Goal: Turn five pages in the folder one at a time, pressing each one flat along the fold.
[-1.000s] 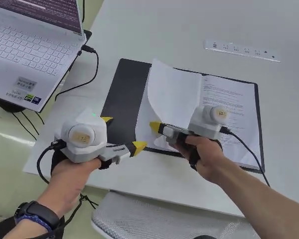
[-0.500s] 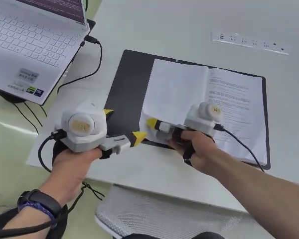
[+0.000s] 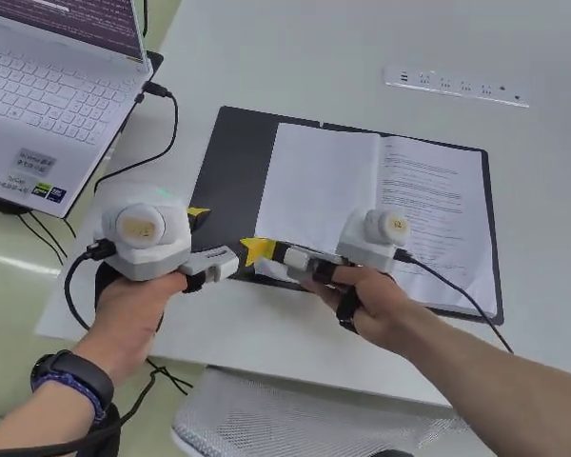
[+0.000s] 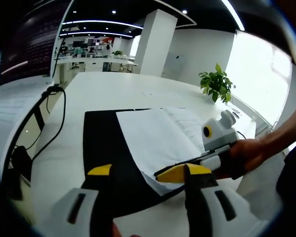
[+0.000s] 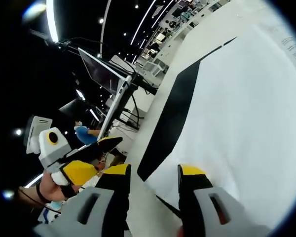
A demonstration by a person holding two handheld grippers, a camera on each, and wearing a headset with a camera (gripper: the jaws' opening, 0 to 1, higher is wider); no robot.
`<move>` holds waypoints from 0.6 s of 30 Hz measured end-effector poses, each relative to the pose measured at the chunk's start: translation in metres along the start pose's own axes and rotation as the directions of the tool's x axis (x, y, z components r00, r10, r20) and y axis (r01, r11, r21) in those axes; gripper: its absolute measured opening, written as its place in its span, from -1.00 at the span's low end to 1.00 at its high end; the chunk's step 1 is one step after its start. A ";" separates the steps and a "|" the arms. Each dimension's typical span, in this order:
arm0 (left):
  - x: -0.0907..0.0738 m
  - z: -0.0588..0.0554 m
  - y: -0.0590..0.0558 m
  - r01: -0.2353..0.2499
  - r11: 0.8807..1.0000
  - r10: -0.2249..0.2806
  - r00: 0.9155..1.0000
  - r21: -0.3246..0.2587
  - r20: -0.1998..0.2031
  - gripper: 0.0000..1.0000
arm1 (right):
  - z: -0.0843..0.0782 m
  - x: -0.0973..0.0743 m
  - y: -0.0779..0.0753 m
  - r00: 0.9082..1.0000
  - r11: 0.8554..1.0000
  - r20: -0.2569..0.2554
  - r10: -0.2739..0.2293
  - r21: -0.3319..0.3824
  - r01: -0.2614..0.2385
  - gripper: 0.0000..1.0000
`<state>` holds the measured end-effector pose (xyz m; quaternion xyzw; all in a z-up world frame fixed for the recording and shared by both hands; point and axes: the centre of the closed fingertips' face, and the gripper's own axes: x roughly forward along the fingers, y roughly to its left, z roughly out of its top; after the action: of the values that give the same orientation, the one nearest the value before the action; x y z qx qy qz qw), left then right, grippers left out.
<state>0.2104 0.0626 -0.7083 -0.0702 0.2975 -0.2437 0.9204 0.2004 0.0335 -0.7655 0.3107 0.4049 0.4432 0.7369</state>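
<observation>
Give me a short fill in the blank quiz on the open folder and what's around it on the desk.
The open folder has a ___ cover.
Its left page is blank, while its right page carries printed ___.
The cable left of the folder plugs into a white ___.
Missing words: black; text; laptop.

The black folder [image 3: 230, 181] is being shown lying open and flat on the white table [image 3: 314, 57]. A blank page [image 3: 319, 190] is being shown left of the fold, and a printed page [image 3: 433, 224] right of it.
</observation>
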 end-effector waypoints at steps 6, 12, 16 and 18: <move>0.008 0.004 0.002 0.014 1.000 -0.014 1.000 0.018 -0.008 -0.09 | -0.039 -0.032 0.017 0.987 0.987 -0.155 0.051 -0.142 -0.073 -0.06; 0.025 0.003 -0.004 0.029 0.999 -0.028 0.999 0.045 -0.021 -0.41 | -0.045 -0.068 0.008 0.991 0.986 -0.132 0.008 -0.166 -0.030 -0.11; 0.041 -0.012 -0.011 0.054 0.996 -0.049 0.996 0.074 -0.077 -0.65 | -0.042 -0.082 0.006 0.994 0.987 -0.109 -0.006 -0.159 -0.012 -0.14; 0.046 -0.018 -0.016 0.064 0.993 -0.055 0.994 0.097 -0.096 -0.71 | -0.040 -0.088 0.004 0.995 0.984 -0.099 -0.020 -0.176 0.002 -0.15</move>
<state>0.2263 0.0266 -0.7422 -0.0217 0.3254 -0.2886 0.9002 0.1393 -0.0405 -0.7537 0.2195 0.4027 0.4881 0.7426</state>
